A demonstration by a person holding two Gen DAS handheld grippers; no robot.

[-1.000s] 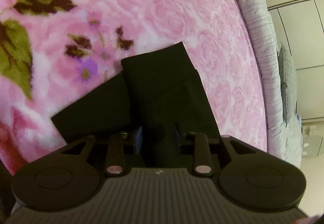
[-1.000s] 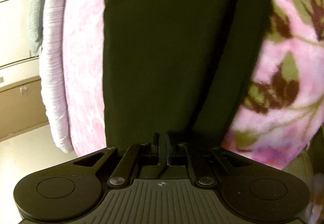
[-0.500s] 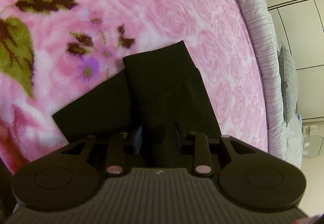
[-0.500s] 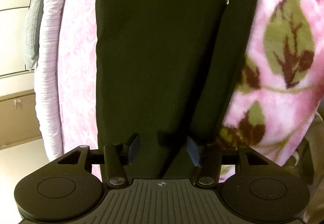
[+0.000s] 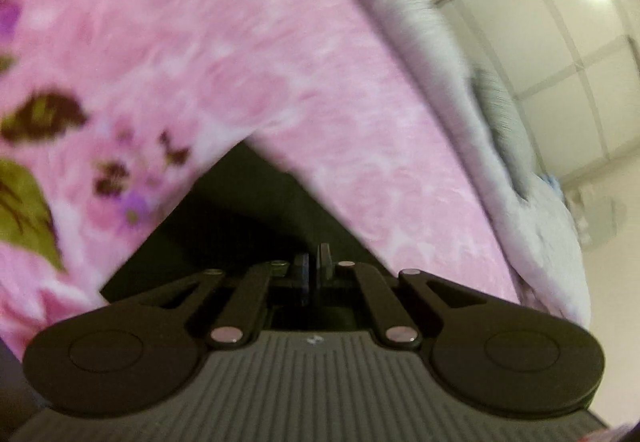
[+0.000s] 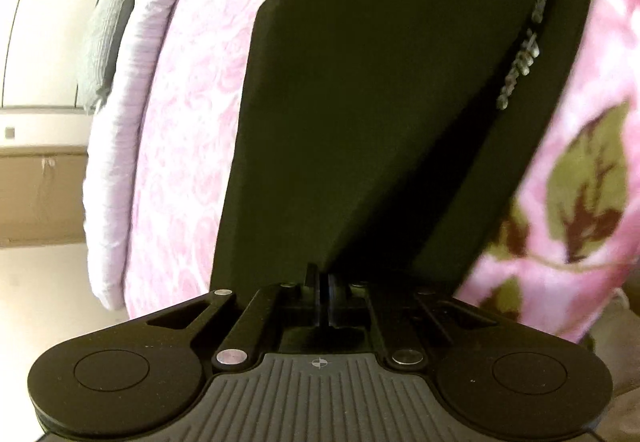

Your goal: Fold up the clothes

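Note:
A black garment point(image 6: 380, 82) lies on a pink flowered blanket point(image 6: 192, 122) and fills the middle of the right wrist view, with a line of pale print near its right edge. My right gripper point(image 6: 323, 278) is shut on its near edge and the cloth rises in a ridge from the jaws. In the left wrist view the same garment point(image 5: 240, 210) shows as a dark peak in front of the jaws. My left gripper point(image 5: 314, 262) is shut on that end of it. This view is blurred.
The pink blanket point(image 5: 280, 82) covers the bed. A pale ribbed quilt point(image 5: 460, 102) runs along the bed's far edge, with a grey pillow point(image 6: 106, 38) beside it. White wardrobe doors point(image 5: 560, 42) stand behind.
Both grippers, open half a second ago, have shut on the black garment. The left one has lifted its end, so the cloth now forms a peak. The left view has tilted up.

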